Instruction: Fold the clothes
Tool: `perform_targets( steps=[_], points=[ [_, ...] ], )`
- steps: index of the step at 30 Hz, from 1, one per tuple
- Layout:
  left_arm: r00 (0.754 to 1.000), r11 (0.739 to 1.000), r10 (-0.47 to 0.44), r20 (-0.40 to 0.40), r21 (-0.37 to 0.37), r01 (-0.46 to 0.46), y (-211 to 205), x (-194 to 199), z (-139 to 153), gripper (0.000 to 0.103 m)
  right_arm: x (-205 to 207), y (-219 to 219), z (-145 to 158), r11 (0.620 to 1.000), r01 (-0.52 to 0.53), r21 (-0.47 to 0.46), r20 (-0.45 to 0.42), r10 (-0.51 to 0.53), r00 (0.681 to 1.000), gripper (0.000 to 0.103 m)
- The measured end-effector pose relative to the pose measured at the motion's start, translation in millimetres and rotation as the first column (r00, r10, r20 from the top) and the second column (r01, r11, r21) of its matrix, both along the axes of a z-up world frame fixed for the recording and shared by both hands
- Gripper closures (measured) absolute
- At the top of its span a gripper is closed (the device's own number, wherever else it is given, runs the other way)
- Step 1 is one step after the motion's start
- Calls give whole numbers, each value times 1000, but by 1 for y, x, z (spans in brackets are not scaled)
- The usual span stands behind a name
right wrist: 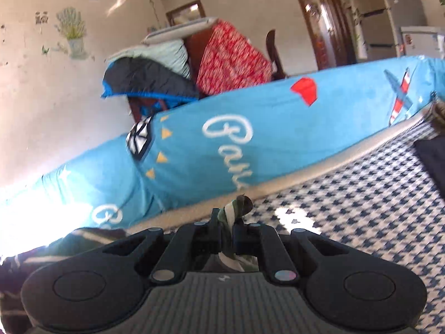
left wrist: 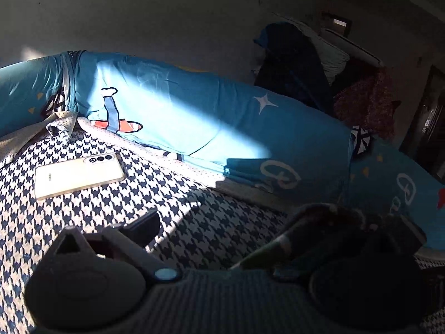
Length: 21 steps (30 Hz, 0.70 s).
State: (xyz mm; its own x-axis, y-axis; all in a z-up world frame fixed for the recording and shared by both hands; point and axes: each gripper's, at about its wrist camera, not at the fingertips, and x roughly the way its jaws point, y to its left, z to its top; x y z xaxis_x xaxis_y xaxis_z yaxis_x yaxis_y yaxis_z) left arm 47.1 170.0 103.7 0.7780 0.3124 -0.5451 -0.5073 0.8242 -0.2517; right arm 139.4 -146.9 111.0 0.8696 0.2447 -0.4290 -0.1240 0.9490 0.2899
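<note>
A: What is lying on your left side?

B: A phone (left wrist: pixel 79 174) is lying flat on the houndstooth sheet (left wrist: pixel 172 208) in sunlight, and a dotted cloth (left wrist: pixel 59 123) is bunching just beyond it, against the blue bolster (left wrist: pixel 194 117). My left gripper (left wrist: pixel 219 228) is hovering over the sheet with its jaws spread wide. Something dark is sitting at the right finger, but it is too shadowed for me to tell what.

A: And on the right?

B: My right gripper (right wrist: pixel 226 229) is pinching a garment (right wrist: pixel 236 208), green and white striped, with the jaws closed on it. A tuft is poking up past the fingertips, and more of it is trailing down under me. Past it the bolster (right wrist: pixel 250 128) is running along the sheet (right wrist: pixel 347 208). A dark cloth (right wrist: pixel 434 161) is lying at the far right edge.
</note>
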Motion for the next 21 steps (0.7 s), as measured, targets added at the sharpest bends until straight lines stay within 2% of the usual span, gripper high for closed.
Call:
perform_targets(
  steps=[2, 4, 8, 12, 14, 18, 21],
  points=[
    [999, 999, 14, -38, -39, -16, 3, 4, -6, 0, 1, -12, 9, 998, 61, 19, 45, -61, 997, 95],
    [989, 994, 62, -137, -80, -74, 12, 9, -18, 0, 5, -24, 11, 993, 104, 61, 31, -106, 994, 94],
    [975, 971, 129, -183, -177, -162, 34, 0, -29, 0, 9, -31, 5, 989, 132, 64, -33, -130, 991, 88],
    [975, 979, 146, -165, -118, -166, 32, -5, -18, 0, 13, -37, -1, 985, 160, 65, -96, -153, 984, 85],
    [976, 981, 136, -167, -115, -157, 31, -6, -16, 0, 11, -35, -2, 986, 155, 61, -75, -150, 986, 83],
    [974, 984, 87, -208, -133, -116, 28, -2, -22, 0, 10, -27, -3, 994, 65, 86, -75, -59, 995, 81],
    [974, 990, 55, -221, -116, -82, 24, -1, -23, 0, 11, -11, -8, 989, -65, 129, -97, 78, 992, 81]
  ],
)
